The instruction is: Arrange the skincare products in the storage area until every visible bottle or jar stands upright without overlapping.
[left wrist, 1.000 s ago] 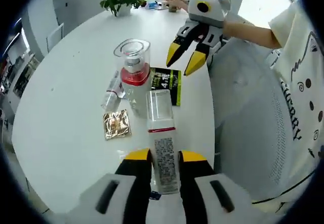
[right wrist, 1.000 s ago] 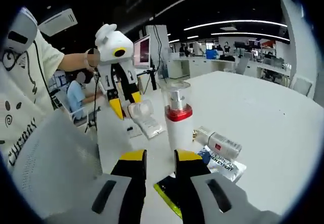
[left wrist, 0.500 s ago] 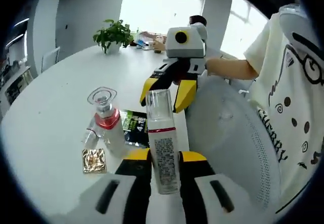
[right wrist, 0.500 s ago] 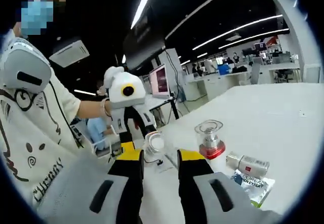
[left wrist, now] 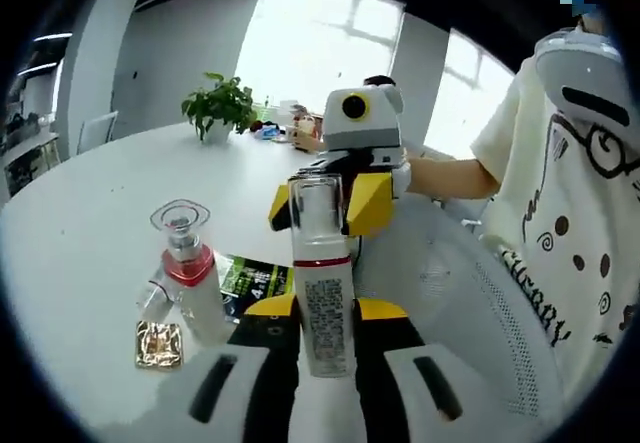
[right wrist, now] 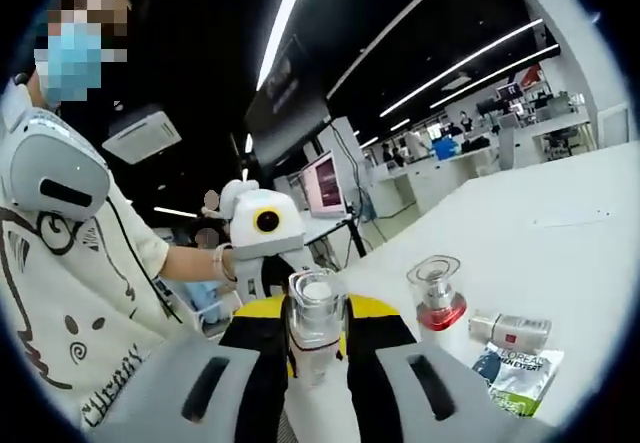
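Observation:
My left gripper [left wrist: 325, 309] is shut on a white bottle [left wrist: 324, 313] with a red band and a clear cap, held upright above the white table [left wrist: 90, 198]. My right gripper [right wrist: 315, 309] is open, and its yellow fingers [left wrist: 372, 204] flank that bottle's clear cap [right wrist: 316, 308]. A red-collared pump bottle [left wrist: 187, 281] [right wrist: 437, 297] stands upright on the table. Beside it a small tube [right wrist: 510, 329] lies on its side.
A gold sachet [left wrist: 160, 344] and a dark green sachet [left wrist: 250, 277] lie flat near the pump bottle. A blue-green sachet [right wrist: 520, 373] lies by the tube. A potted plant [left wrist: 220, 108] stands at the far side. A person in a white shirt [left wrist: 570, 223] is close on the right.
My left gripper has lifted the white bottle from lying on the table to upright. The right gripper has come in until its fingers sit on either side of the cap.

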Motion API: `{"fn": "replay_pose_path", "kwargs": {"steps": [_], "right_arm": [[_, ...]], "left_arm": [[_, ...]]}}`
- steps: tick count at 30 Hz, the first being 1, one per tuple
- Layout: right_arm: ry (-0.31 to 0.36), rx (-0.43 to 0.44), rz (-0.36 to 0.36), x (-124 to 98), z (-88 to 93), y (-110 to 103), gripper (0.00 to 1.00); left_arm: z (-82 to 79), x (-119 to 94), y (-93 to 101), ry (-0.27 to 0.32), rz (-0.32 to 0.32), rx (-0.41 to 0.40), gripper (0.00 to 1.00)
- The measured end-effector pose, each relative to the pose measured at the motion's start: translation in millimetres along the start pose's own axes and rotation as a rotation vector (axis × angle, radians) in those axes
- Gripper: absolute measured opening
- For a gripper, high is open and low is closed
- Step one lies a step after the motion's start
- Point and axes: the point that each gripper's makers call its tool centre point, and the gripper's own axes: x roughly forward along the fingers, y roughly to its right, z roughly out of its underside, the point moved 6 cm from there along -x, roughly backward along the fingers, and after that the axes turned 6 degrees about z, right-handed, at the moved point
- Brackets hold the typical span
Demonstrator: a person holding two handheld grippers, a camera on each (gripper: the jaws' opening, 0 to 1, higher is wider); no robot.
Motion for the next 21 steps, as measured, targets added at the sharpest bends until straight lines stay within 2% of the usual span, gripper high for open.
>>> {"fn": "replay_pose_path", "kwargs": {"steps": [2,14,21], "right_arm": [[-0.025,-0.027,0.001,2,3.0,-1,0.2],[-0.133,-0.2,0.035,9,18.2,3,0.19],[-0.196,-0.278,0.025,15,31.1,20,0.19]], "left_arm": [[2.2,5,-0.9,-0.026,-0.003,0.017,0.15],[15.7,22,-13.2,-0.096,-0.062,0.071,0.16],[26.7,34,-24.4,-0.135,-0.116,0.092,0.16]]}}
